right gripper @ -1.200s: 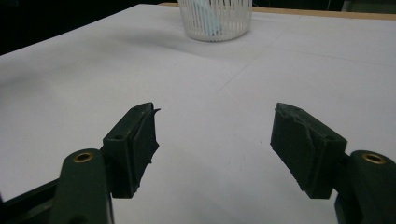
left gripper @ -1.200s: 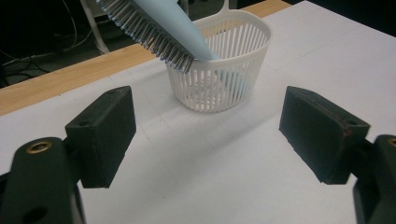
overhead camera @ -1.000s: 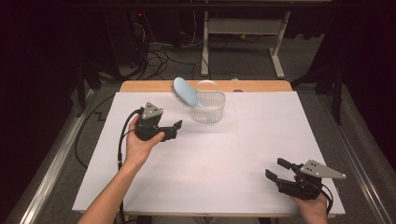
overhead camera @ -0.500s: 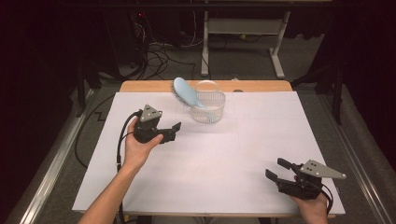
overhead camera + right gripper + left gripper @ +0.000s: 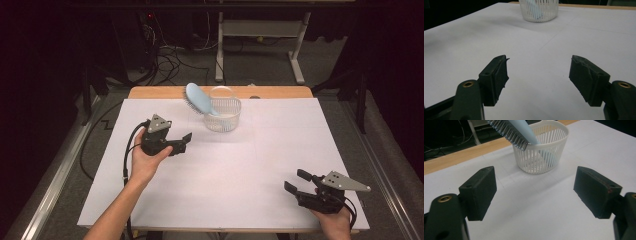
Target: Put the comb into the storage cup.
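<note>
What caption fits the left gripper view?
Open left gripper faces a white slatted basket holding a light blue hairbrush, handle down.

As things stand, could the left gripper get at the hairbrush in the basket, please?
Probably yes: the left gripper is open, and bare paper lies between it and the hairbrush leaning out of the basket.

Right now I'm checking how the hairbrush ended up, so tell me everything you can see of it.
The hairbrush is pale blue, plastic by its look, with an oval head and a dense pad of dark, grey-tipped bristles. It stands tilted in the white slatted basket, handle end down inside, head sticking out above the rim and leaning toward the table's left, bristles facing down and left. It rests against the basket's rim; neither gripper touches it.
</note>
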Action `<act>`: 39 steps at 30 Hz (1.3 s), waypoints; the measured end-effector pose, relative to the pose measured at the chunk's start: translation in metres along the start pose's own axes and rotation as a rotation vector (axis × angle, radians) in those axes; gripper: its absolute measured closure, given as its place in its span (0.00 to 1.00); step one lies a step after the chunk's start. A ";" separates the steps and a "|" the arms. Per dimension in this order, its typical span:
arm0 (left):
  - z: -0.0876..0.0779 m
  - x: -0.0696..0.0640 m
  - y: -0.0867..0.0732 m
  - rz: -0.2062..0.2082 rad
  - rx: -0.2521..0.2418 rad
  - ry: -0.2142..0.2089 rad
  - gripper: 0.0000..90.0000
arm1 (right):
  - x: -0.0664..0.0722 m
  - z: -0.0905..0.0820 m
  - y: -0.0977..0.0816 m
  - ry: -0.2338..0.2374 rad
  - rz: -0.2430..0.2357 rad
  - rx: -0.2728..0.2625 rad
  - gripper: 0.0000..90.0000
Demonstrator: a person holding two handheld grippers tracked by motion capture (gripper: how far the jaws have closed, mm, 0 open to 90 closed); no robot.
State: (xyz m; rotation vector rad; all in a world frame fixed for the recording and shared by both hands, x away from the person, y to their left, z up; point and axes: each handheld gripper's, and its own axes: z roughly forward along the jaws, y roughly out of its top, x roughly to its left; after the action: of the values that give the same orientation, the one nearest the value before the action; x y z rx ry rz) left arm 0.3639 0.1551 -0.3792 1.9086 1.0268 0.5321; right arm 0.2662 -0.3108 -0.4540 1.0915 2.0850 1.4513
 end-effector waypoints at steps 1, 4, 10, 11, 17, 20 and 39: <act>0.000 0.000 0.000 0.000 0.000 0.000 0.22 | 0.000 0.000 0.000 0.000 0.000 0.001 0.35; -0.001 0.001 -0.001 0.000 0.000 0.001 0.22 | 0.000 0.000 0.000 0.000 0.000 0.000 0.35; -0.003 0.001 -0.004 -0.003 0.001 0.003 0.22 | 0.000 0.000 0.000 -0.002 0.001 0.003 0.35; -0.003 0.001 -0.004 -0.004 0.000 0.003 0.22 | 0.000 0.000 0.000 -0.002 0.001 0.005 0.35; -0.005 0.003 -0.006 -0.006 0.002 0.003 0.22 | -0.001 0.000 0.000 -0.005 0.003 0.003 0.35; -0.006 0.003 -0.008 -0.010 -0.001 0.006 0.22 | -0.001 0.000 0.000 -0.005 0.003 0.004 0.35; -0.014 0.008 -0.016 -0.018 0.000 0.018 0.22 | -0.001 0.000 0.000 -0.008 0.006 0.003 0.35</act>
State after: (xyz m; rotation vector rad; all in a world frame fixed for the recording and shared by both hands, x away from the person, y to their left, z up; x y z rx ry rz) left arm 0.3516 0.1731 -0.3857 1.8961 1.0549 0.5390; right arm 0.2665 -0.3114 -0.4545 1.1034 2.0808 1.4448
